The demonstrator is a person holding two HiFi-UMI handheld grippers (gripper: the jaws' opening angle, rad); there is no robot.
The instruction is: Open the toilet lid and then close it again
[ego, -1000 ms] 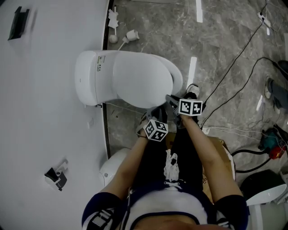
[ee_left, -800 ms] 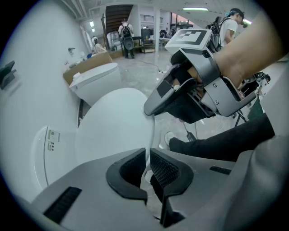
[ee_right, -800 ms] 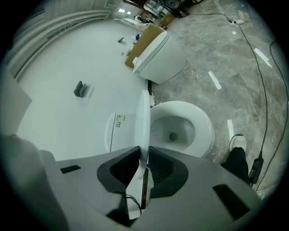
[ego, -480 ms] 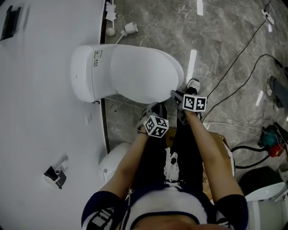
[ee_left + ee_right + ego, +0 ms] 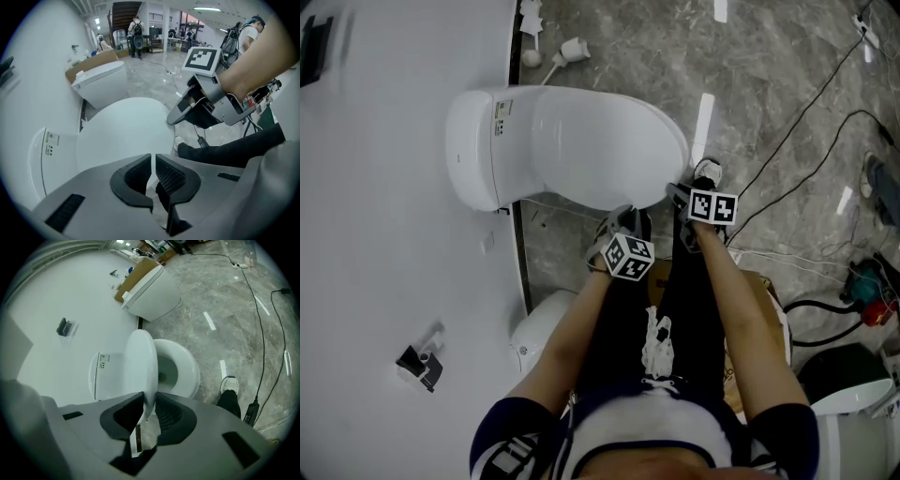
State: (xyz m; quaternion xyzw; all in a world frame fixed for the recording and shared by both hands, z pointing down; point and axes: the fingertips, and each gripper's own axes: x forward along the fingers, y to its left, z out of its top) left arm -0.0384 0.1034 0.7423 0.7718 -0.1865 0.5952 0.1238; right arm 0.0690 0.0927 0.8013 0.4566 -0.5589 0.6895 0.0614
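right tool (image 5: 149, 401) grasps toilet lid (image 5: 140, 362) edge — jaws just easing wider | left tool (image 5: 153, 161) clenched empty, lid just ahead | one lid, two tools

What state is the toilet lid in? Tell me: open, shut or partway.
Partway open. In the right gripper view the toilet lid stands tilted up off the bowl, whose inside shows beside it.

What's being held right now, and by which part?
Right gripper grips the toilet lid by its front rim, though its jaws have just been opening. Left gripper holds nothing.
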